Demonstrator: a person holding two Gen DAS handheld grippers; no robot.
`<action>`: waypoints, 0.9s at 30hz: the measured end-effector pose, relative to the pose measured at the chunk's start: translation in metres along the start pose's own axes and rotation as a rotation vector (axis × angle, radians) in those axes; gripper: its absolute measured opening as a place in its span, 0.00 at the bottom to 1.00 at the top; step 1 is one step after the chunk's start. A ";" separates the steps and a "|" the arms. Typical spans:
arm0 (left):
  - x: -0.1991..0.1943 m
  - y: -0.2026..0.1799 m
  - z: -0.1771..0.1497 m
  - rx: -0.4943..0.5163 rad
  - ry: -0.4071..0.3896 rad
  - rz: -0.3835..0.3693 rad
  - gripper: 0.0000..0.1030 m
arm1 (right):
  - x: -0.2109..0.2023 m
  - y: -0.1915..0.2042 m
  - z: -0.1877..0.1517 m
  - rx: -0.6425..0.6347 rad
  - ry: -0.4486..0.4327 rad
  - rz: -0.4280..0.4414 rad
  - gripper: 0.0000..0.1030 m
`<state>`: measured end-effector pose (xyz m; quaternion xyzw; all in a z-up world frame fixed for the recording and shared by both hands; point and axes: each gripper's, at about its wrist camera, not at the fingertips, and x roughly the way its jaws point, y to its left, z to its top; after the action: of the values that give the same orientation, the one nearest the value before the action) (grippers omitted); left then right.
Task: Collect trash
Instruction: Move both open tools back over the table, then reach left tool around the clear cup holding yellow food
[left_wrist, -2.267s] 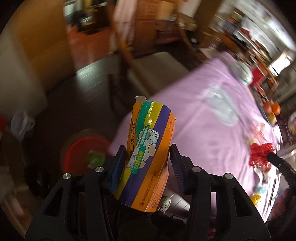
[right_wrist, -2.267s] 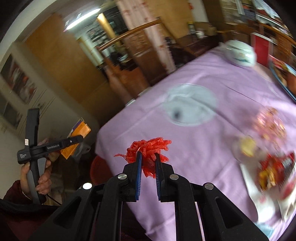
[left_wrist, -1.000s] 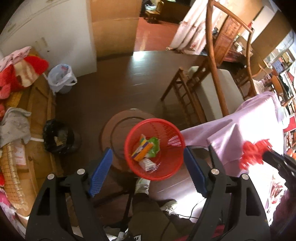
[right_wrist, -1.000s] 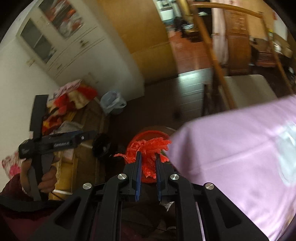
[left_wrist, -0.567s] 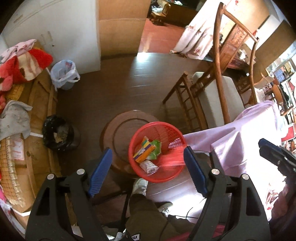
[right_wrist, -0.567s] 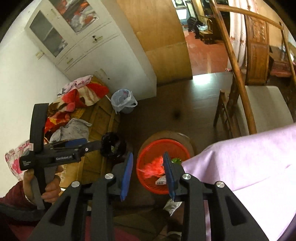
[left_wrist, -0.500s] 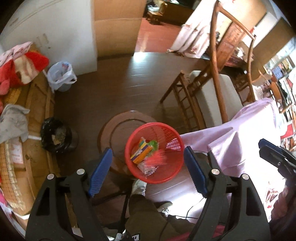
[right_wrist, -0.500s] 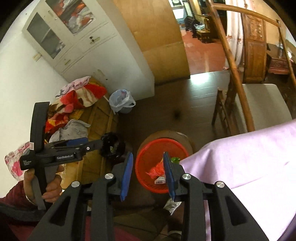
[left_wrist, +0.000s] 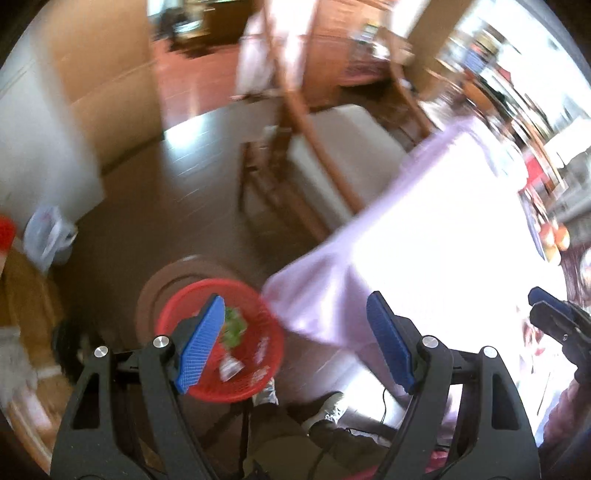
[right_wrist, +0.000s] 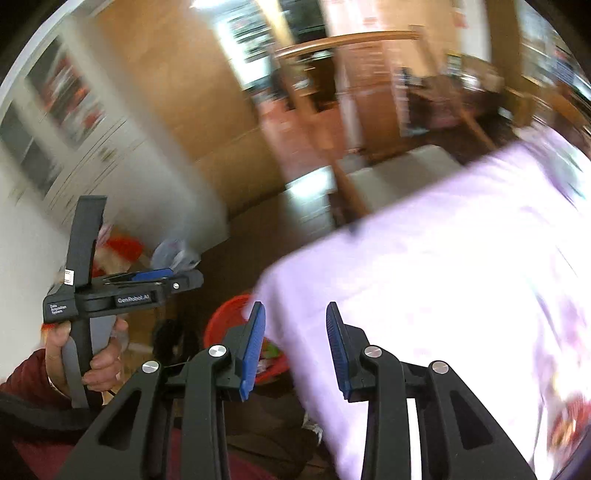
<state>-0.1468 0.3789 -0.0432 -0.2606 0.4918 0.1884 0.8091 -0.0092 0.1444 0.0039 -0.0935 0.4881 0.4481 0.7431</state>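
Both claws, left claw (left_wrist: 295, 339) and right claw (right_wrist: 295, 347), spread and empty beside the red bin (left_wrist: 221, 347), need fresh trash from the tabletop (right_wrist: 443, 277).

Your two grippers are black with blue ribbed pads (left_wrist: 201, 345), and the bin (left_wrist: 271, 363) below them is a red plastic mesh holding green and white scraps (left_wrist: 233, 328). The tablecloth (right_wrist: 424, 280) is a pale lilac, washed nearly white where the light hits it. The floor (left_wrist: 177, 199) is dark brown, and your sleeve (right_wrist: 26, 373) is dark red.
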 end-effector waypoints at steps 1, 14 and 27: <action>0.004 -0.014 0.004 0.036 0.006 -0.016 0.75 | -0.008 -0.011 -0.006 0.033 -0.013 -0.022 0.33; 0.059 -0.250 -0.015 0.607 0.136 -0.255 0.75 | -0.150 -0.144 -0.178 0.613 -0.227 -0.361 0.37; 0.120 -0.414 -0.059 0.866 0.187 -0.299 0.75 | -0.222 -0.189 -0.277 0.869 -0.337 -0.544 0.39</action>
<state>0.0974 0.0207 -0.0751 0.0172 0.5532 -0.1771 0.8138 -0.0710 -0.2526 -0.0125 0.1726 0.4608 0.0048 0.8705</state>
